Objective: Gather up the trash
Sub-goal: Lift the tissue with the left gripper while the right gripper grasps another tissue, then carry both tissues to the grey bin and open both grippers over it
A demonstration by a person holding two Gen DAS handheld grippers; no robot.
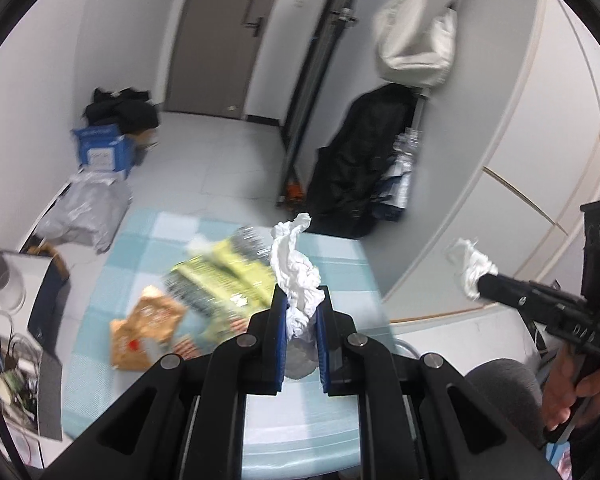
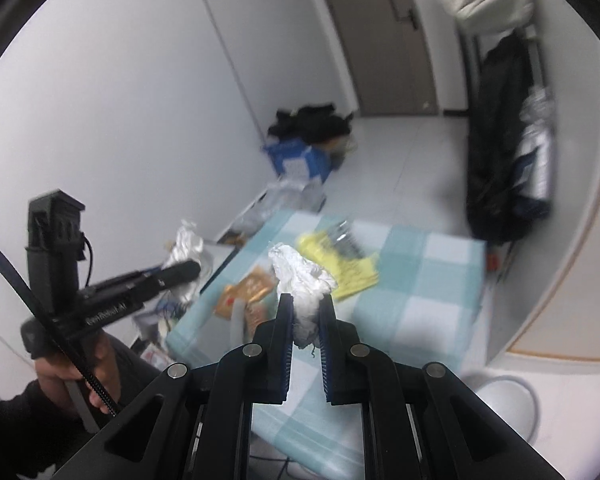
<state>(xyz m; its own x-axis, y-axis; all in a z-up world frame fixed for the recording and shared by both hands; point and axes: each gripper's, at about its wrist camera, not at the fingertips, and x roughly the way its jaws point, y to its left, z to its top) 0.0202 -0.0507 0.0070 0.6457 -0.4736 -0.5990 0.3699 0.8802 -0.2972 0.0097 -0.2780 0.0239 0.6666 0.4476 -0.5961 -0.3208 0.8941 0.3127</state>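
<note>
Above the checked table [image 1: 332,264], both tongs [image 1: 302,300] [image 2: 306,304] clench crumpled white tissues [image 1: 296,264] [image 2: 302,276].

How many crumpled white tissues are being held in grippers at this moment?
2. One crumpled tissue is pinched in the left gripper; the other tissue is pinched in the right gripper. Both are lifted above the checked table. Others may be hidden.

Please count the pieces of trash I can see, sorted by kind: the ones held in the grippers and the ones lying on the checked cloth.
Crumpled white tissues, one held in the left gripper and one in the right gripper: 2 (tissue, tissue)
Yellow-green wrapper on the checked cloth: 1
Orange-brown snack packet on the cloth: 1
Total: 4
</note>
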